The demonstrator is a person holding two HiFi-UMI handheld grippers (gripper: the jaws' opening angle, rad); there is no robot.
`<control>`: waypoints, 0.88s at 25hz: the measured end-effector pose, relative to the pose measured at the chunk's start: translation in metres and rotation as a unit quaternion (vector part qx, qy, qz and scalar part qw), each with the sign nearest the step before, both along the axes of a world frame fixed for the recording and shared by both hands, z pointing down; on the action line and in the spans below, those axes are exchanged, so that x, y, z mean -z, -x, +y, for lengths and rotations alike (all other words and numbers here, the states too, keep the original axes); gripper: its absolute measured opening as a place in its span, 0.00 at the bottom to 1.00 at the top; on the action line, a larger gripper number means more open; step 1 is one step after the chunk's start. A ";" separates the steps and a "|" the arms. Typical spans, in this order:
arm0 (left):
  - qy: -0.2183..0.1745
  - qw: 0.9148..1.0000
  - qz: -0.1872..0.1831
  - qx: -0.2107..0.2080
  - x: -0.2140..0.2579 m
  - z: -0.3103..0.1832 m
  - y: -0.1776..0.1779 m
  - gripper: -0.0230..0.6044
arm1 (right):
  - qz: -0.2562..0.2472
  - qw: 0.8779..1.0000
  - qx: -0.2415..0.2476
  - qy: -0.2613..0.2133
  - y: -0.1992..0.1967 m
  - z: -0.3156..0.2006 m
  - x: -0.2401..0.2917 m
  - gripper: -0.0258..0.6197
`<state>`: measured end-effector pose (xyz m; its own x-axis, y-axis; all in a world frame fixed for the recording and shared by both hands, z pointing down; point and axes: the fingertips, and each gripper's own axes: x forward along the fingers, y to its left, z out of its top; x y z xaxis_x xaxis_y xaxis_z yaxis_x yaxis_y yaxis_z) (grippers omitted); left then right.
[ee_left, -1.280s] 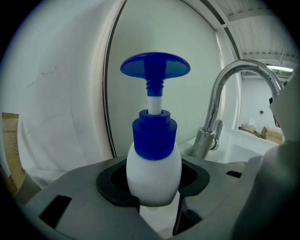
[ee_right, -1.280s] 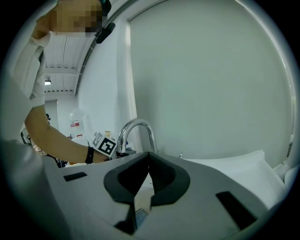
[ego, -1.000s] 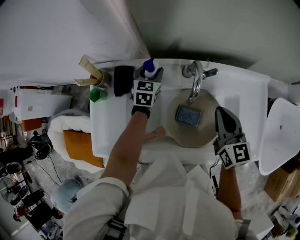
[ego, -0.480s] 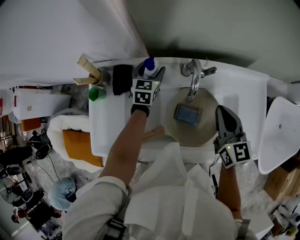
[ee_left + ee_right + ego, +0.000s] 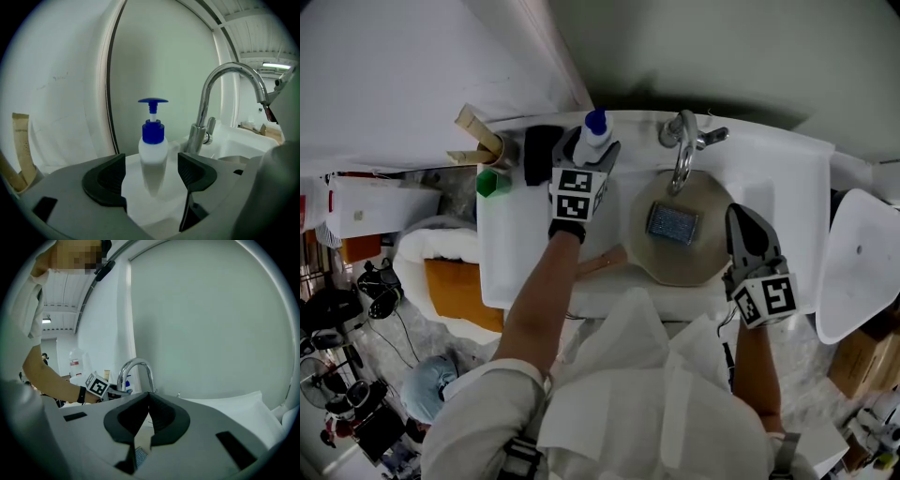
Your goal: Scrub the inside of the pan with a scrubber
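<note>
Pan [image 5: 698,264]: round, tan, scrubber [image 5: 673,223] inside | left tool [image 5: 151,176] just spread, bottle [image 5: 153,149] between | right tool [image 5: 149,420] pressed together

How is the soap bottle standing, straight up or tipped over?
Upright. The soap bottle stands on its base on the white ledge, its blue pump pointing straight up.

- Your left arm [image 5: 546,281] covered part of the pan's handle [image 5: 605,260].
- In its own view, your right gripper [image 5: 149,397] hid most of the scrubber [image 5: 139,456].
</note>
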<state>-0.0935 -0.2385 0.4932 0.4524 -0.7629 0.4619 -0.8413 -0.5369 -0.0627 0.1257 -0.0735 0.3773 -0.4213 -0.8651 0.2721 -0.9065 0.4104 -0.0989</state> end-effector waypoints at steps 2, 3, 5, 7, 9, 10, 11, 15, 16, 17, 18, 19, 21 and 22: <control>-0.006 1.000 -0.007 -0.004 0.005 0.011 0.005 0.58 | 0.003 1.000 0.003 -0.001 0.002 0.001 -0.001 0.05; -0.006 1.000 -0.008 -0.009 0.006 0.018 0.006 0.59 | 0.005 1.000 0.004 0.000 0.004 0.002 -0.002 0.05; -0.001 1.000 -0.012 -0.027 0.004 0.035 0.007 0.60 | 0.010 1.000 0.007 0.003 0.005 0.005 -0.008 0.05; 0.010 0.998 -0.019 -0.052 -0.001 0.055 0.005 0.60 | 0.012 1.000 0.008 0.007 0.006 0.008 -0.014 0.05; 0.021 0.996 -0.026 -0.081 -0.004 0.077 0.000 0.61 | 0.016 1.000 0.011 0.011 0.009 0.011 -0.018 0.05; 0.029 0.994 -0.028 -0.098 -0.007 0.088 -0.002 0.61 | 0.019 1.000 0.014 0.014 0.011 0.012 -0.021 0.05; 0.039 0.992 -0.029 -0.118 -0.011 0.099 -0.006 0.61 | 0.021 0.999 0.016 0.018 0.012 0.013 -0.024 0.05; 0.090 0.974 -0.030 -0.205 -0.033 0.145 -0.015 0.61 | 0.034 0.998 0.026 0.041 0.018 0.019 -0.042 0.05; 0.104 0.968 -0.031 -0.228 -0.039 0.157 -0.017 0.61 | 0.037 0.998 0.029 0.046 0.019 0.021 -0.048 0.05; 0.122 0.960 -0.032 -0.252 -0.045 0.170 -0.019 0.61 | 0.041 0.997 0.031 0.052 0.021 0.022 -0.054 0.05; 0.143 0.950 -0.034 -0.275 -0.053 0.183 -0.020 0.61 | 0.045 0.997 0.035 0.060 0.022 0.024 -0.061 0.05; 0.165 0.940 -0.039 -0.297 -0.060 0.197 -0.021 0.62 | 0.049 0.996 0.038 0.069 0.024 0.027 -0.069 0.05; 0.200 0.920 -0.062 -0.332 -0.074 0.220 -0.020 0.63 | 0.060 0.993 0.046 0.087 0.028 0.033 -0.085 0.05; 0.213 0.910 -0.080 -0.345 -0.081 0.230 -0.018 0.63 | 0.067 0.992 0.052 0.095 0.030 0.035 -0.093 0.05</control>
<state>-0.0758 -0.0084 0.5745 0.6577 -0.0577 0.7510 -0.2922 -0.9385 0.1838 0.0955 -0.0386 0.4700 -0.4547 -0.7467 0.4855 -0.8704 0.4882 -0.0643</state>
